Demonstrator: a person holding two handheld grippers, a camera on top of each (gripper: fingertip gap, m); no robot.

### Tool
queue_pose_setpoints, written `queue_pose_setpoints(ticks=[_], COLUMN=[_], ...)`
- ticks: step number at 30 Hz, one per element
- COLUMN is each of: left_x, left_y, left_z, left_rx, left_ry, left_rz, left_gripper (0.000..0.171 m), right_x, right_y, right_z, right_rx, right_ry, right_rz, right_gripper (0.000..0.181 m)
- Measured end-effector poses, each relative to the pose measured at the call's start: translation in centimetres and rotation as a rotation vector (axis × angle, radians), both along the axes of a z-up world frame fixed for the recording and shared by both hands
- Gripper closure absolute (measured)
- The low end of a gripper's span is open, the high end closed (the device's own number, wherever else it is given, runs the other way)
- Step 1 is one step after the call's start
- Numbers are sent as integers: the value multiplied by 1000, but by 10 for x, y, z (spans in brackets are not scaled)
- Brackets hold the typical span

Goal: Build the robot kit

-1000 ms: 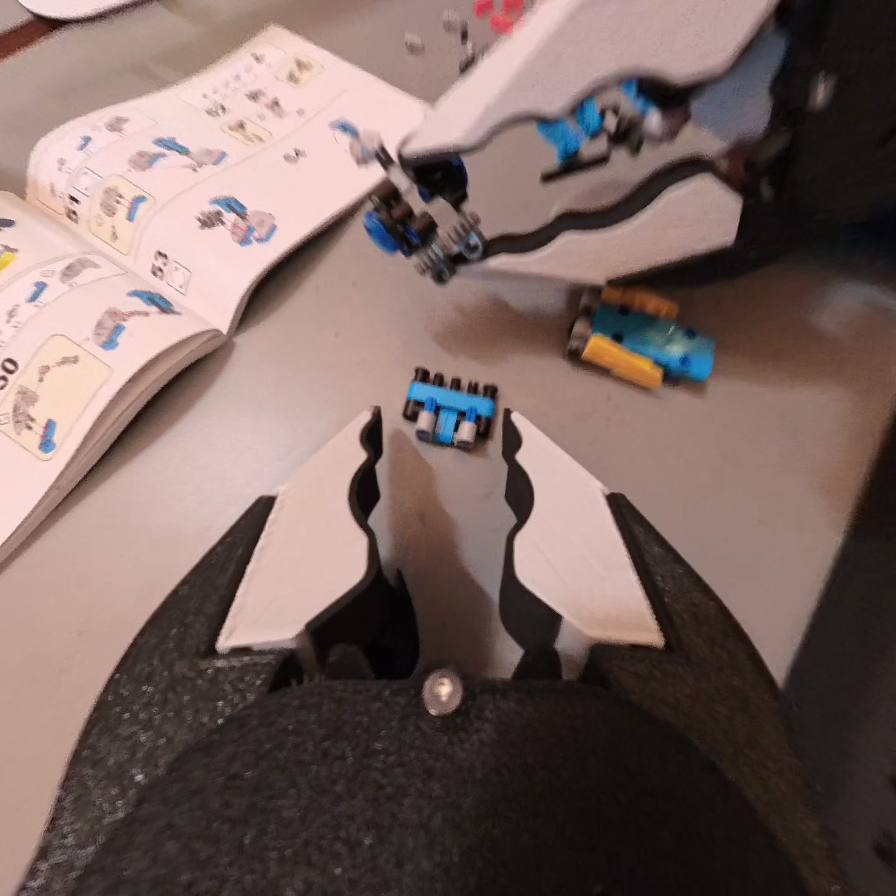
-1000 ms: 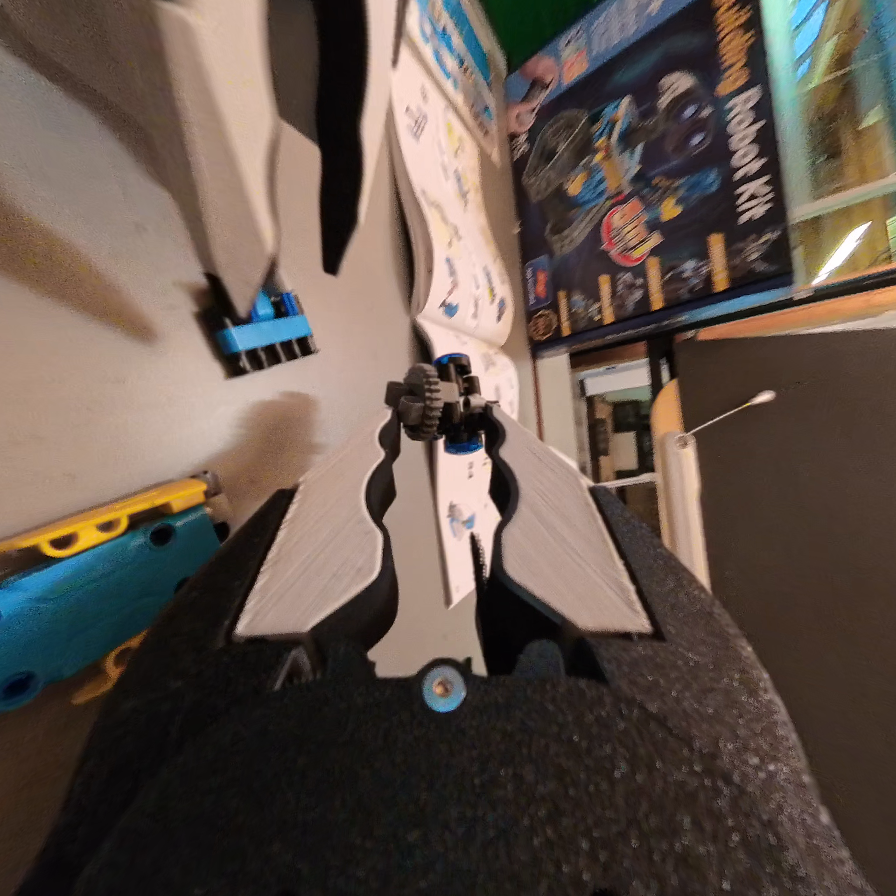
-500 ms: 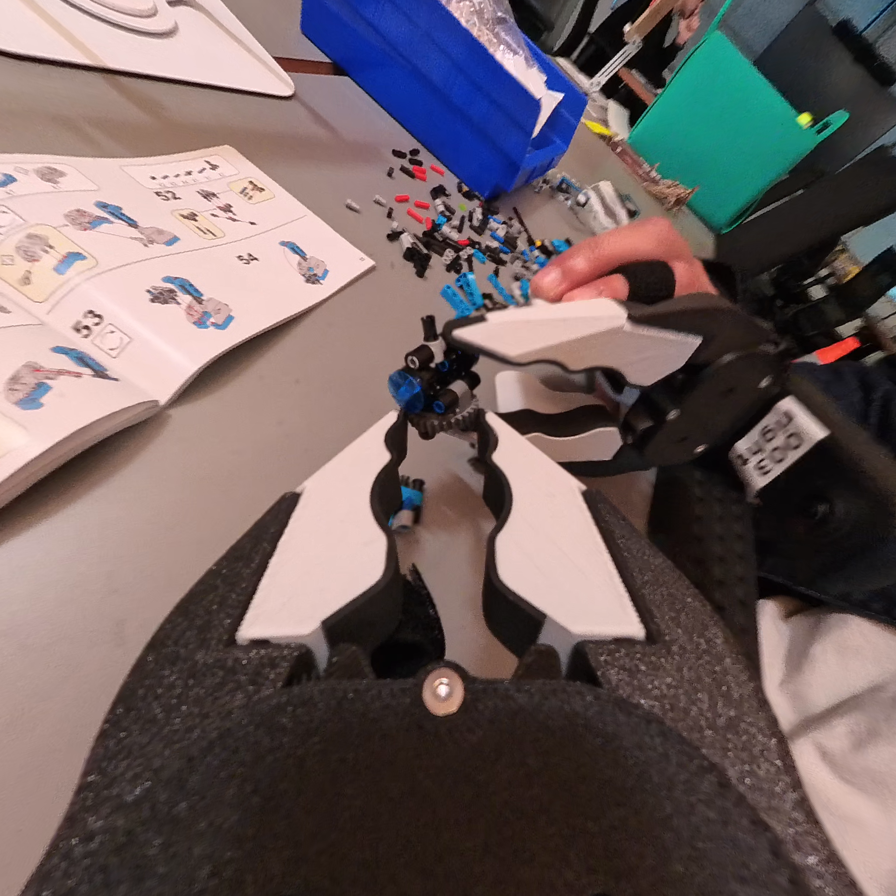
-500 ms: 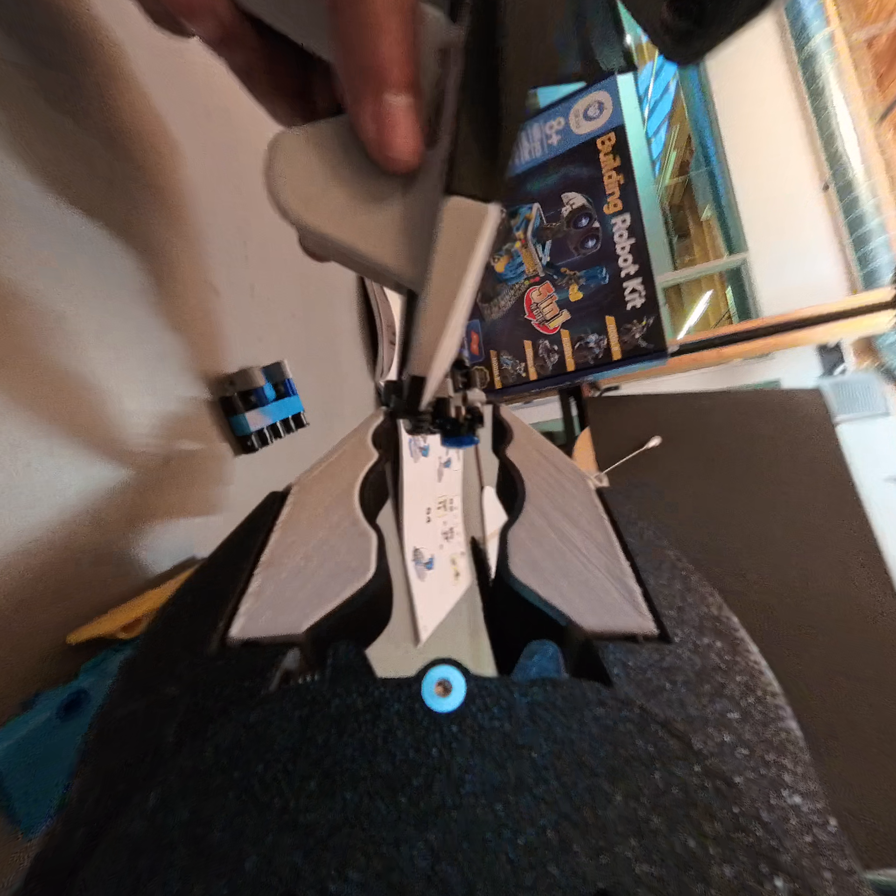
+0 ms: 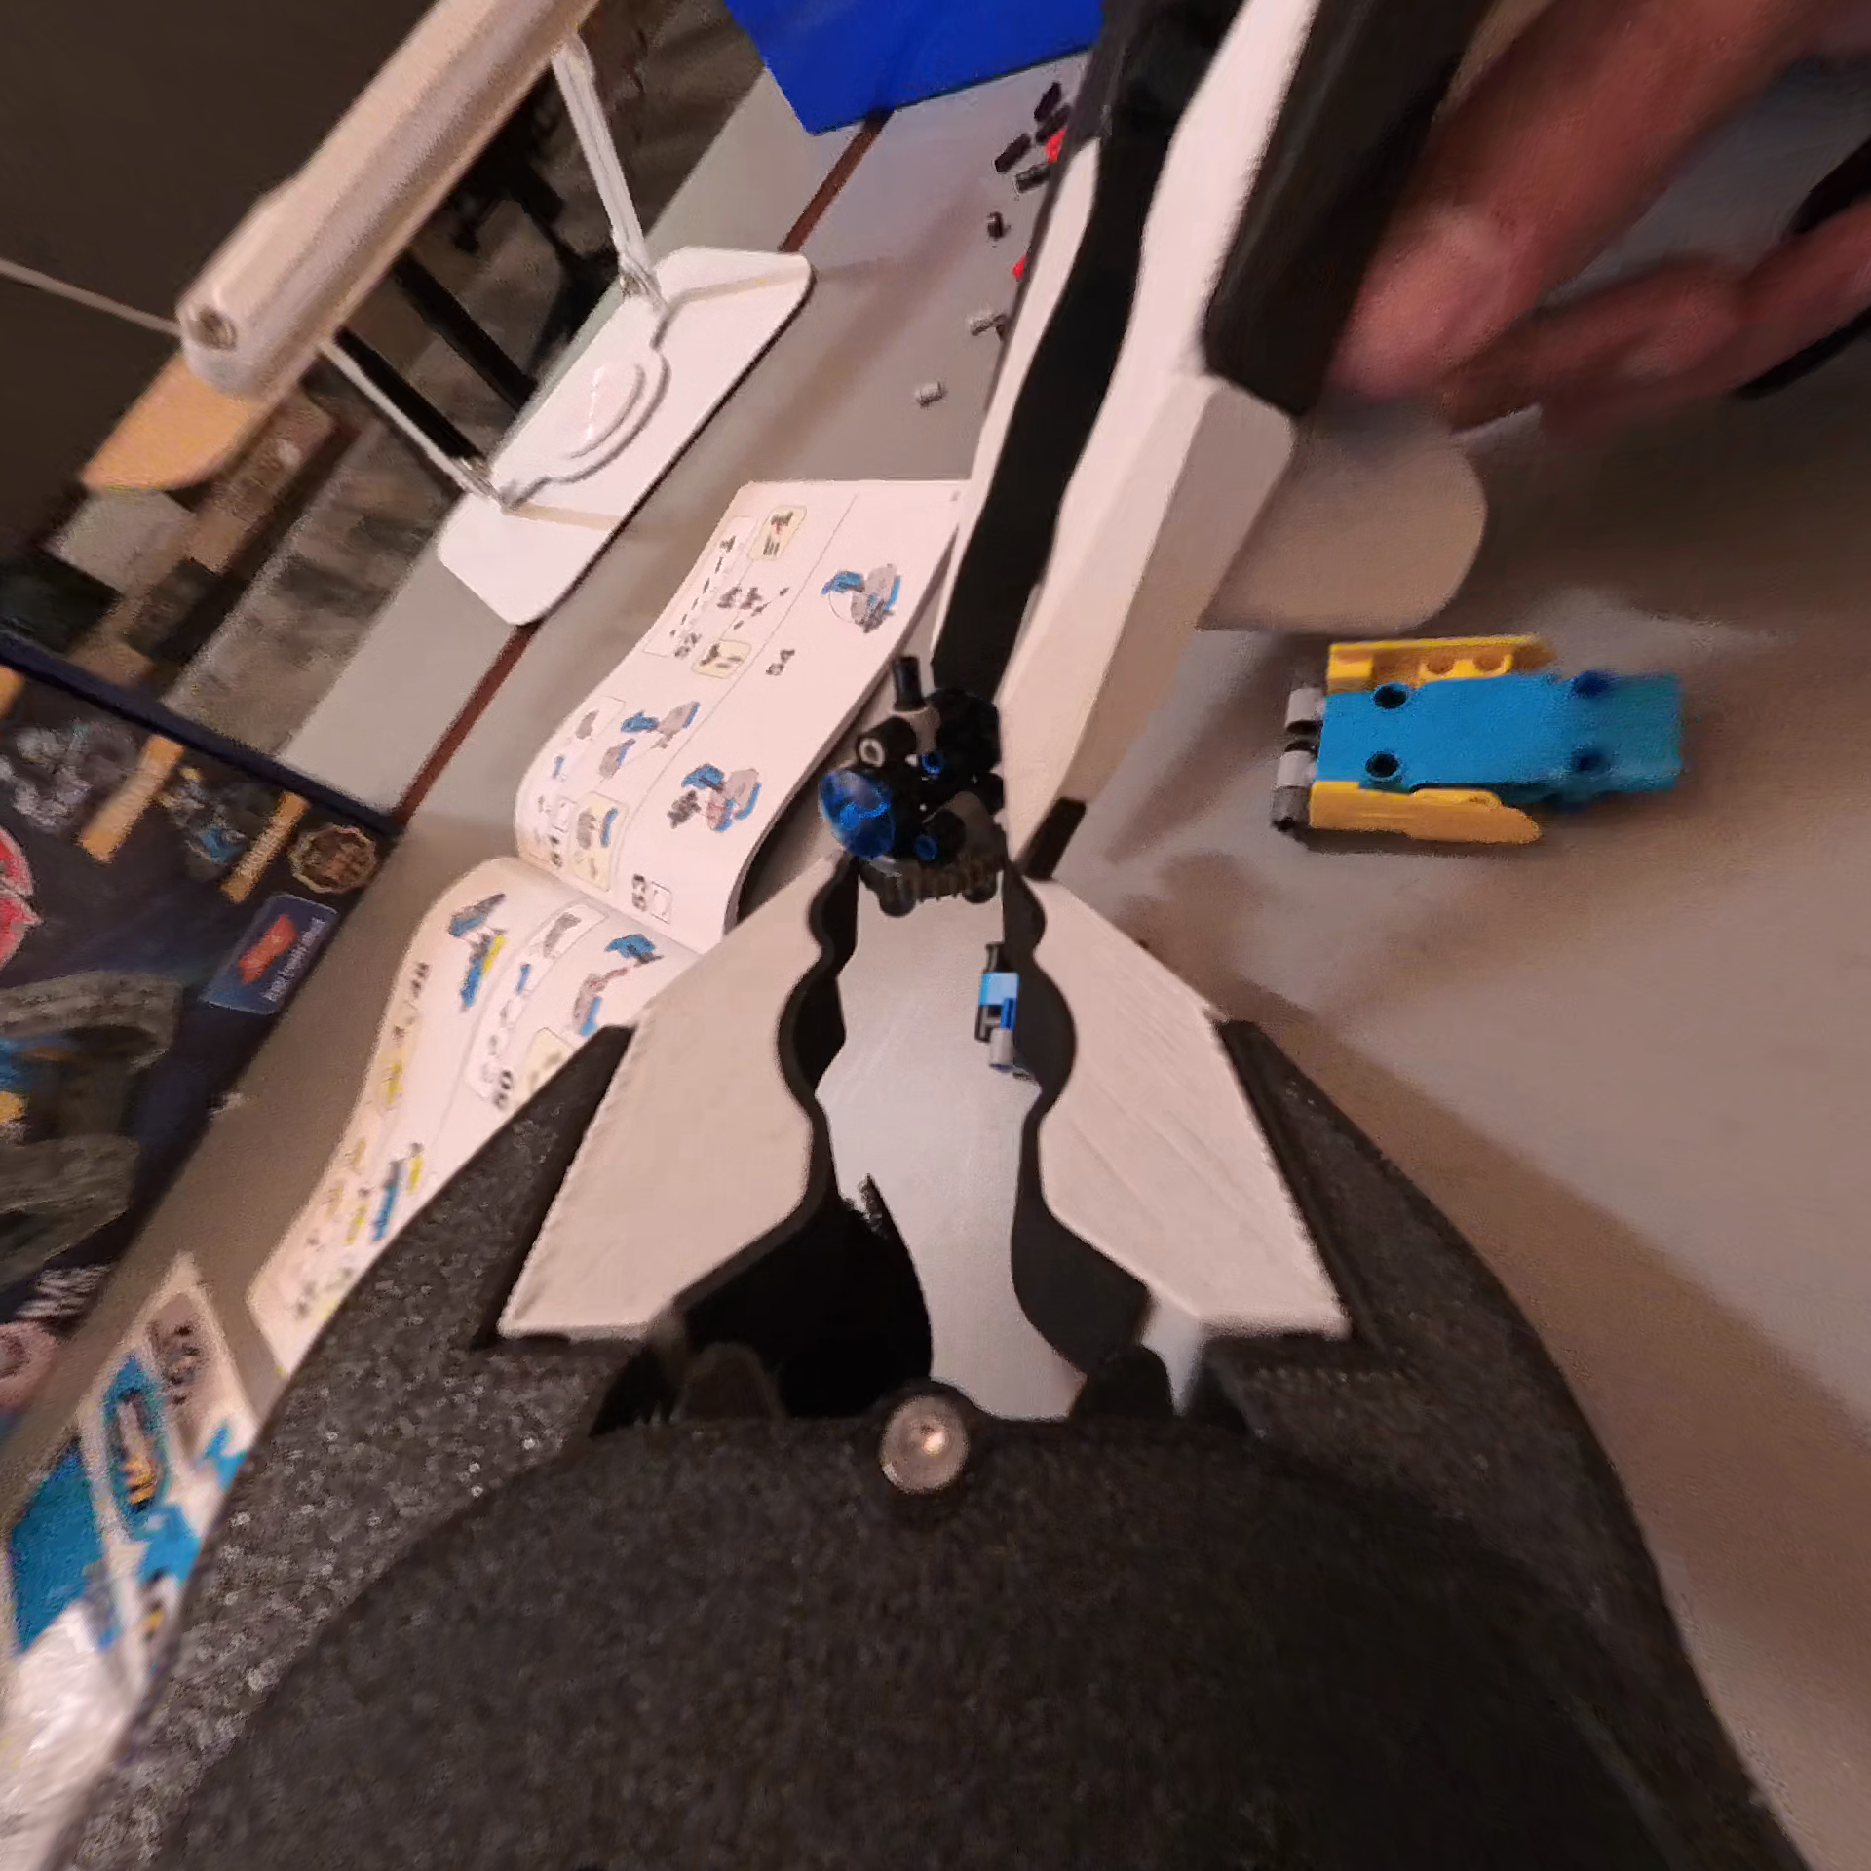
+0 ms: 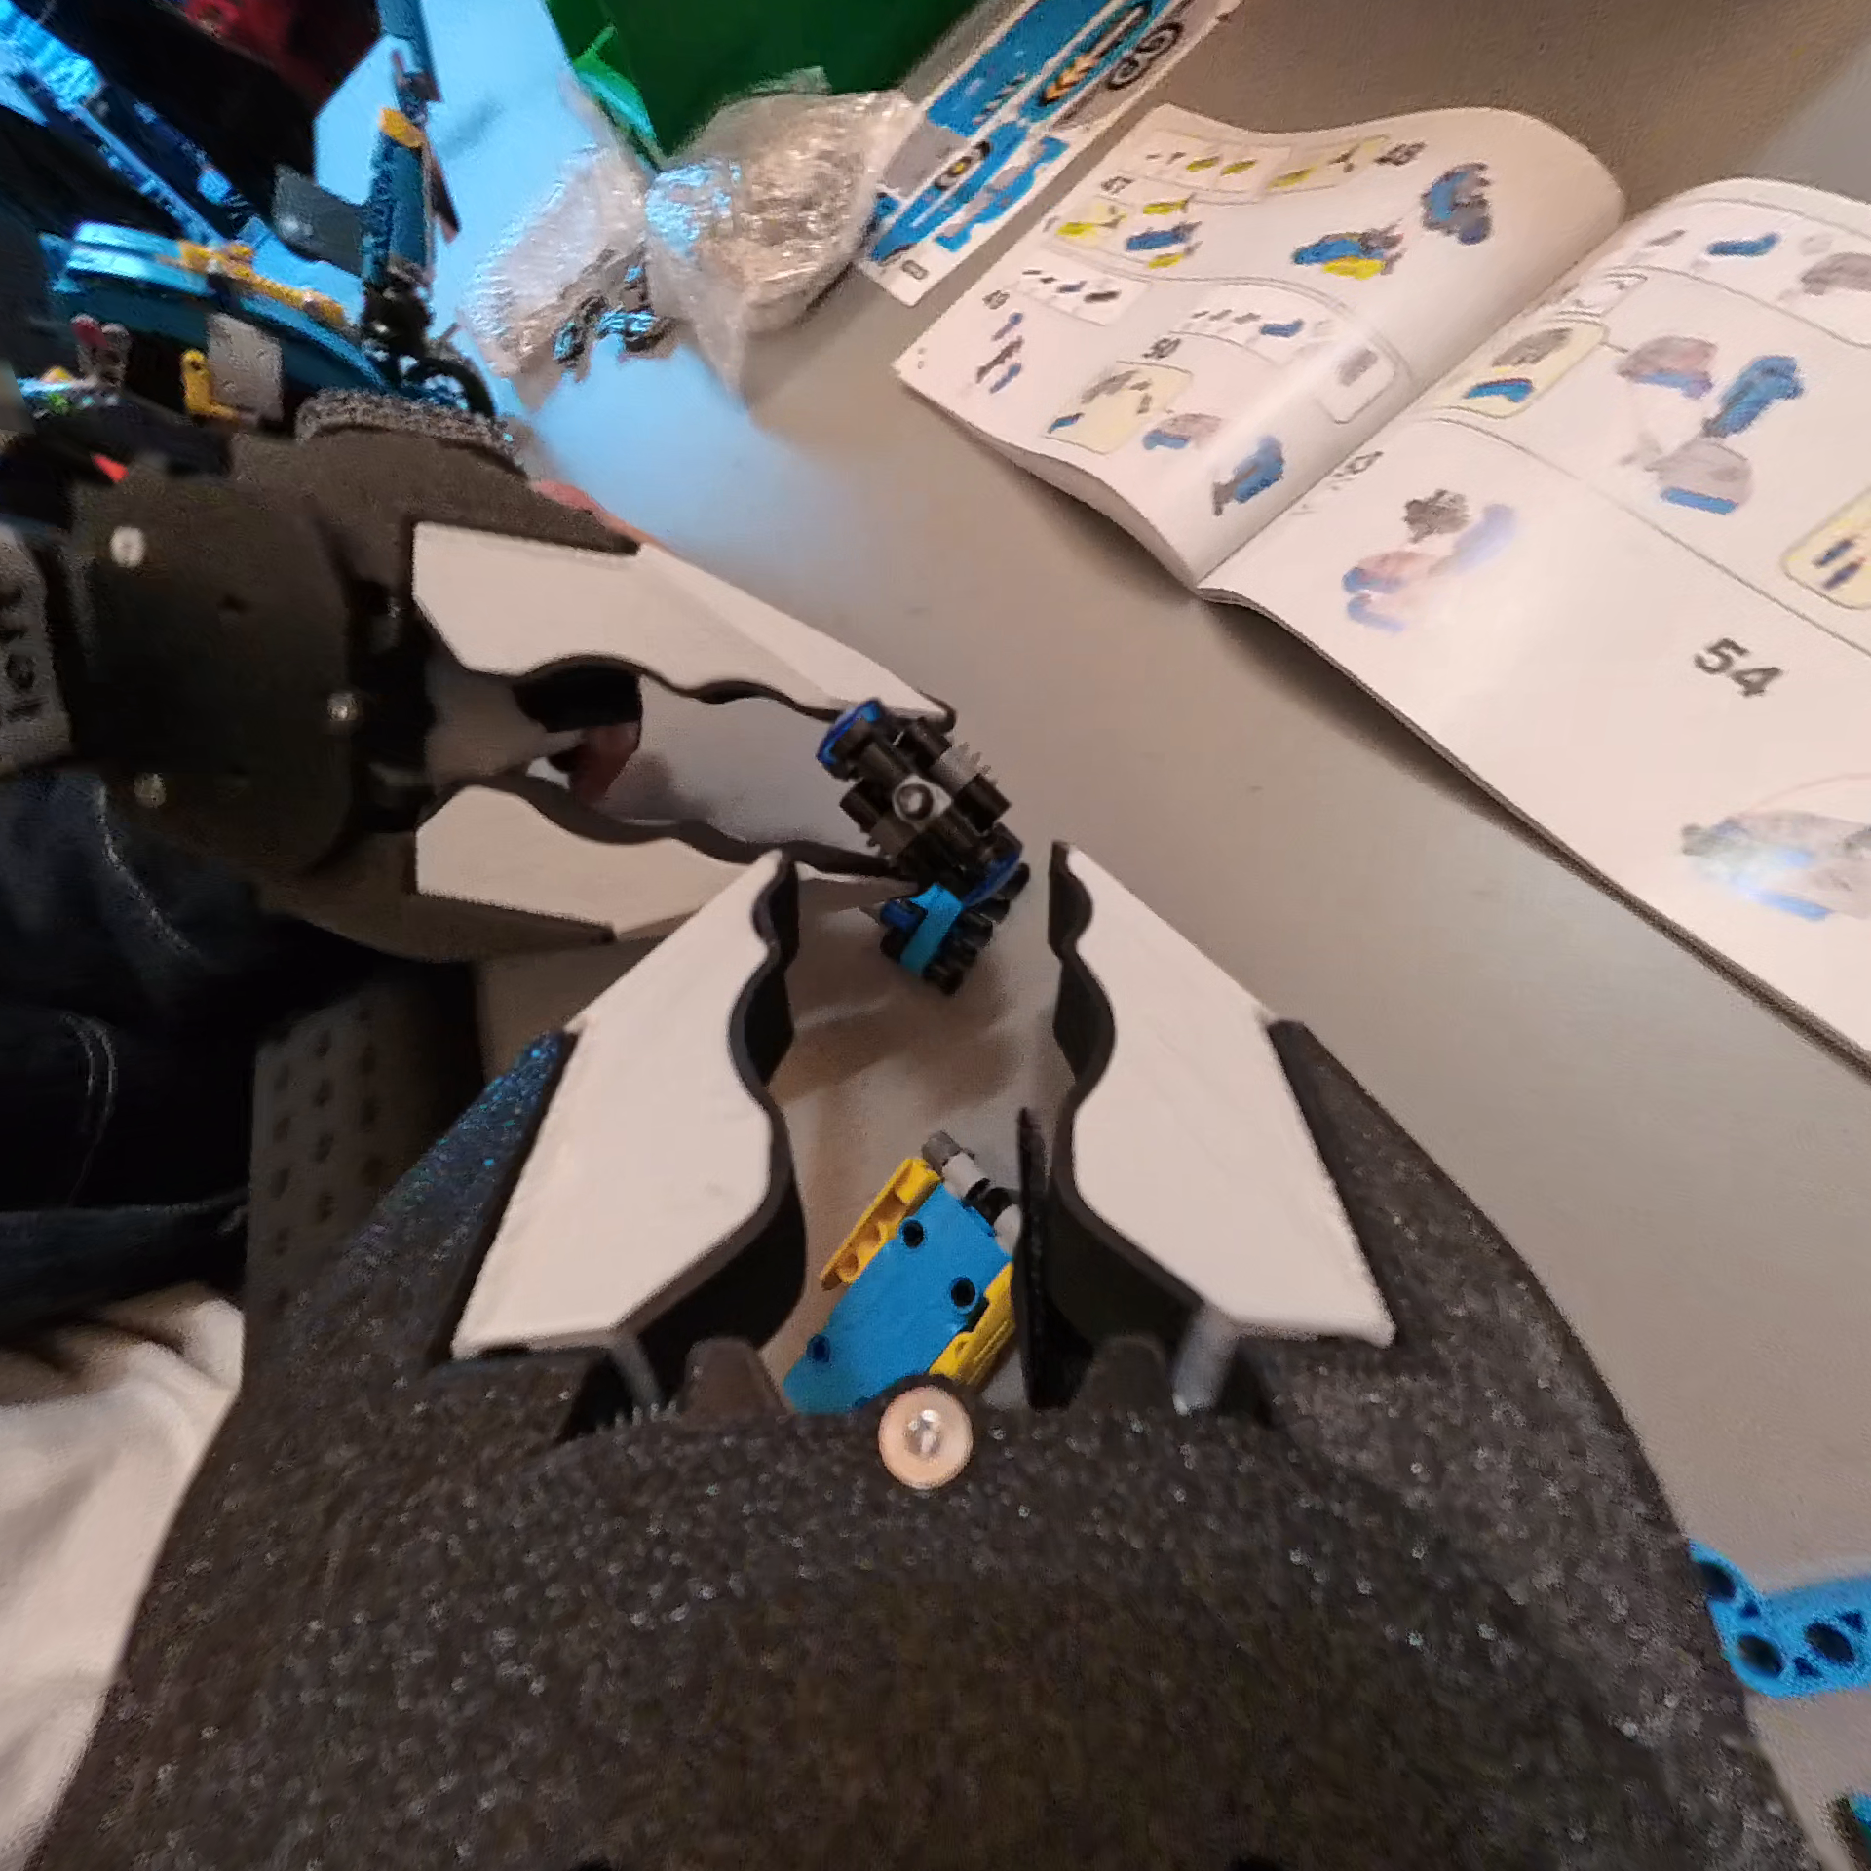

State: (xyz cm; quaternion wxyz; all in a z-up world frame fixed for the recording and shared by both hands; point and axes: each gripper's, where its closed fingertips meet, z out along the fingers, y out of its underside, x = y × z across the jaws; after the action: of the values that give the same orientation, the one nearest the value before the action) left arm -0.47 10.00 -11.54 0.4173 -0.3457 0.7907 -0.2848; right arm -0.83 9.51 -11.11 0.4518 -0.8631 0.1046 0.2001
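Note:
My left gripper (image 5: 926,881) is shut on a small black gear assembly with a blue round piece (image 5: 916,800) and holds it above the grey table (image 5: 1417,1114). The right wrist view shows the left gripper's pads pressed on that assembly (image 6: 926,800). My right gripper (image 6: 921,876) is open just below it. A small blue piece with black pins (image 6: 942,931) lies on the table between the right fingertips, with gaps on both sides. It also shows under the left fingers (image 5: 997,1012). A blue and yellow block assembly (image 6: 911,1286) lies on the table under the right gripper, and shows in the left wrist view (image 5: 1468,749).
An open instruction booklet (image 6: 1417,405) lies beyond the grippers. A white lamp base (image 5: 628,405), a blue bin (image 5: 911,51) and loose small parts (image 5: 1023,172) sit farther back. A dark box (image 5: 101,861), plastic bags (image 6: 729,223) and a blue beam (image 6: 1772,1640) lie around.
The black gear assembly passed from my right gripper to my left. The left closed on it and the right opened and drew back over the blue pin piece.

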Motion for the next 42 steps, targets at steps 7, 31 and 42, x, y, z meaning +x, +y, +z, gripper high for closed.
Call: queue_pose_setpoints(ticks=[7,31,42], left_x=[-2,-24,-20], left_y=[-14,-2,-4], left_z=[0,-47,-47], left_rx=[98,-274,-308], left_ry=[-38,379,392], left_rz=[-35,-214,-159], left_gripper=[144,132,132], right_x=[-6,7,12], right_y=[2,-7,-6], right_z=[-8,-49,-43], right_rx=[-38,-480,-441], right_ry=[48,-119,-120], right_rz=[-55,131,112], right_gripper=[145,145,151])
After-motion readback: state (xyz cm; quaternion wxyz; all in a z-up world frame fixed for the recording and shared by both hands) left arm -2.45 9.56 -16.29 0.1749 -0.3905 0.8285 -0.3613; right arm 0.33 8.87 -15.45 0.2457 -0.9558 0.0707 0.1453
